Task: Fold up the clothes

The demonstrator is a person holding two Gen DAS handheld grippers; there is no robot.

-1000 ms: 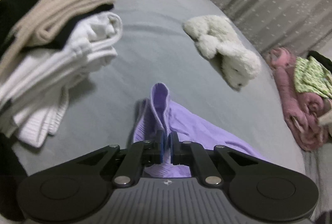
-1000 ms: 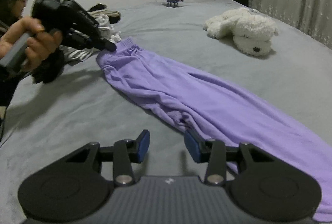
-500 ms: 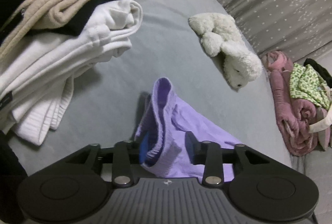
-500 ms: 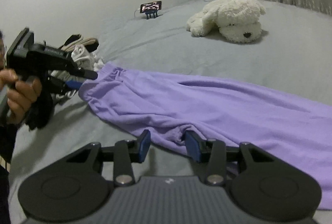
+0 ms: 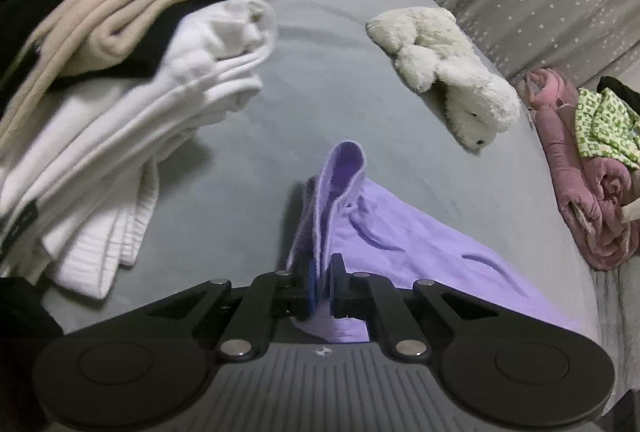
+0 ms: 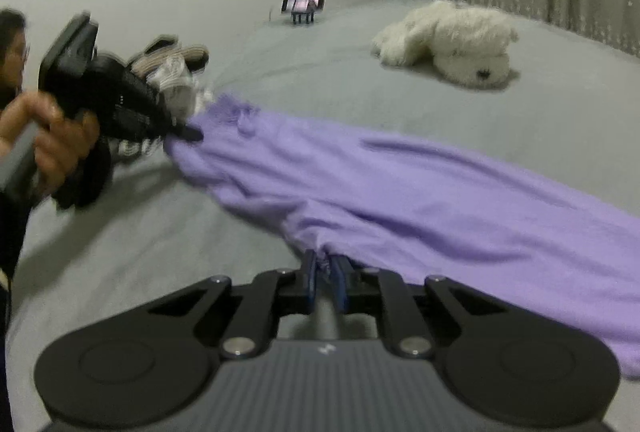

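Purple trousers (image 6: 400,192) lie stretched across the grey bed (image 6: 520,120). In the left wrist view my left gripper (image 5: 322,272) has its jaws closing tight on the waistband of the purple trousers (image 5: 344,168), which stands up in a fold just past the pads. Seen from the right wrist, the left gripper (image 6: 188,132) pinches that waistband end, held by a person's hand (image 6: 52,140). My right gripper (image 6: 324,268) has its jaws closing on a bunched near edge of the trousers around the crotch, with fabric pressed between the blue pads.
A stack of folded white, beige and black clothes (image 5: 120,92) sits left of the waistband. A white plush dog (image 5: 452,72) lies further back on the bed. A pink bundle with green cloth (image 5: 580,184) is off the right edge. A phone on a stand (image 6: 304,4) is at the far end.
The left gripper opened and shut again on the waistband. The right gripper moved up to the trousers' near edge and shut on it; the fabric now pulls taut between both grippers.
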